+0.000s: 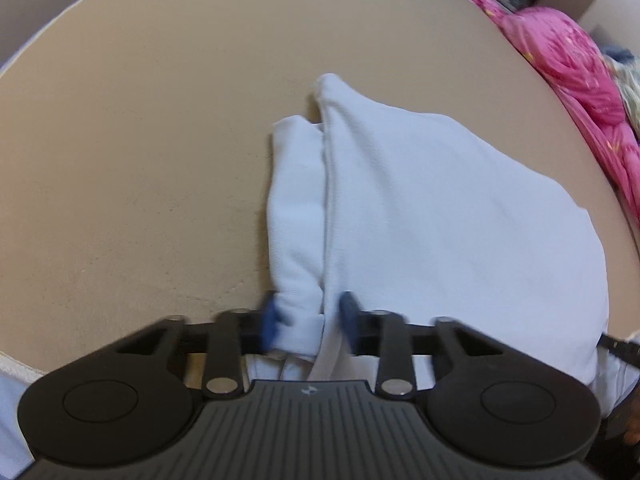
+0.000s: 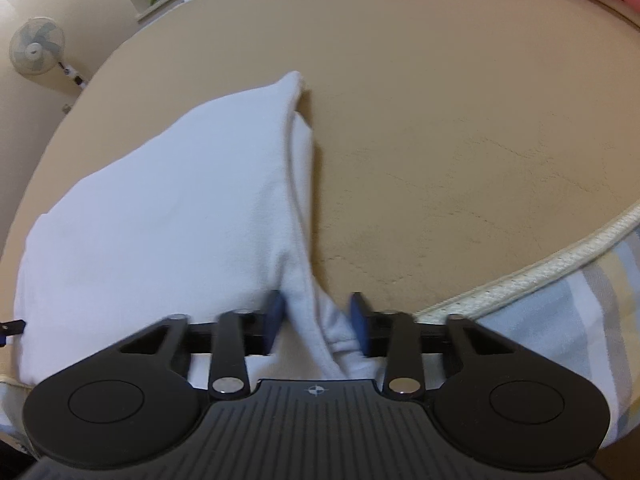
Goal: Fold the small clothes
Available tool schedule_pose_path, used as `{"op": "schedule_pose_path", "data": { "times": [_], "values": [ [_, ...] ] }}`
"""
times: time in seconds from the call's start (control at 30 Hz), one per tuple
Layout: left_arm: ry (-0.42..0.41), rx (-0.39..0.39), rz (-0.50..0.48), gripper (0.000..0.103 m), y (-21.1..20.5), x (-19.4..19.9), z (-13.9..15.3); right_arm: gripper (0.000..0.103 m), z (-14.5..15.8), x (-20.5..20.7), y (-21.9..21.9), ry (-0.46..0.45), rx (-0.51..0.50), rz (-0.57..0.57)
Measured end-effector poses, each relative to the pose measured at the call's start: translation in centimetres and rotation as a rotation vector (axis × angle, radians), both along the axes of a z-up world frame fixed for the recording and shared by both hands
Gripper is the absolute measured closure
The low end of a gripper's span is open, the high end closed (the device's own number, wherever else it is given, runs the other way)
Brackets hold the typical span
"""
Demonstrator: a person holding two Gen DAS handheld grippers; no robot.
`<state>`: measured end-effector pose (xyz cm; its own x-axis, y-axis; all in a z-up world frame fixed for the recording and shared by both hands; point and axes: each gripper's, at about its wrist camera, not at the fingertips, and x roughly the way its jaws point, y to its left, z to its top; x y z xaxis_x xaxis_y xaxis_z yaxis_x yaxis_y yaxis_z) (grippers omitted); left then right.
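A white garment (image 1: 440,208) lies partly folded on a tan mat, with a sleeve tucked under its left edge. My left gripper (image 1: 310,326) stands at the garment's near left corner; its blue pads are apart with cloth between them. In the right wrist view the same garment (image 2: 168,216) lies left of centre. My right gripper (image 2: 318,326) is at the near right corner; its blue pads are apart with a fold of cloth between them.
The tan mat (image 1: 140,160) stretches wide to the left and far side; its piped edge (image 2: 532,268) runs at the near right. A pink quilt (image 1: 576,80) lies at the far right. A wall fan (image 2: 36,46) stands beyond the mat.
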<state>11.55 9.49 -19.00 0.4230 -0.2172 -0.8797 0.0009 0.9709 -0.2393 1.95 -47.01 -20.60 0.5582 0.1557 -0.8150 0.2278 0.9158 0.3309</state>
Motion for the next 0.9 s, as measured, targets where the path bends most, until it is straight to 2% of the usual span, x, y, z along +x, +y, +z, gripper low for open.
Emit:
{"op": "schedule_pose_path", "data": {
  "times": [0.1, 0.23, 0.3, 0.37, 0.43, 0.47, 0.5, 0.53, 0.63, 0.67, 0.7, 0.77, 0.8, 0.83, 0.9],
  "values": [
    [-0.036, -0.015, -0.006, 0.086, 0.2, -0.7, 1.0, 0.092, 0.3, -0.1, 0.6, -0.023, -0.033, 0.021],
    [-0.105, -0.112, 0.029, 0.087, 1.8, -2.6, 3.3, 0.094, 1.9, -0.6, -0.2, -0.105, 0.021, -0.029],
    [-0.11, -0.123, 0.023, 0.087, 2.2, -3.7, 4.0, 0.094, 3.0, -0.9, -0.3, -0.149, 0.029, -0.034],
    [-0.075, -0.111, 0.019, 0.084, 2.2, -4.3, 3.5, 0.094, 3.1, -0.9, -0.4, -0.131, 0.023, -0.037],
    [-0.048, -0.066, 0.007, 0.079, 1.6, -3.9, 2.8, 0.093, 2.1, -0.6, -0.6, -0.054, 0.022, -0.056],
    [-0.061, -0.029, 0.003, 0.079, 1.3, -3.9, 2.9, 0.092, 1.5, -0.5, -0.6, -0.005, -0.009, -0.072],
    [-0.085, -0.004, 0.003, 0.077, 1.1, -3.9, 3.1, 0.078, 1.2, -0.6, -0.7, 0.01, -0.046, -0.083],
    [-0.102, -0.004, 0.006, 0.077, 1.0, -3.9, 3.3, 0.074, 1.5, -0.8, -0.7, -0.003, -0.072, -0.096],
    [-0.132, -0.038, 0.017, 0.077, 1.1, -4.3, 4.3, 0.074, 3.3, -1.4, -0.1, -0.116, -0.148, -0.085],
    [-0.132, -0.039, 0.013, 0.073, 0.9, -4.7, 4.8, 0.074, 3.5, -1.6, 0.0, -0.138, -0.142, -0.072],
    [-0.122, -0.027, 0.005, 0.069, 0.6, -4.6, 4.6, 0.074, 3.3, -1.6, -0.1, -0.134, -0.102, -0.056],
    [-0.075, 0.029, -0.015, 0.069, -0.3, -4.2, 3.4, 0.074, 1.4, -1.0, -0.3, -0.014, -0.062, -0.03],
    [-0.047, 0.067, -0.023, 0.069, -0.6, -4.1, 2.7, 0.067, 0.3, -0.8, -0.2, 0.058, -0.094, -0.021],
    [-0.032, 0.091, -0.026, 0.068, -0.9, -4.1, 2.3, 0.059, 0.0, -0.8, -0.1, 0.065, -0.134, -0.016],
    [-0.029, 0.092, -0.025, 0.068, -1.1, -4.0, 2.2, 0.057, 1.1, -0.9, 0.2, 0.025, -0.183, -0.013]
  ]
}}
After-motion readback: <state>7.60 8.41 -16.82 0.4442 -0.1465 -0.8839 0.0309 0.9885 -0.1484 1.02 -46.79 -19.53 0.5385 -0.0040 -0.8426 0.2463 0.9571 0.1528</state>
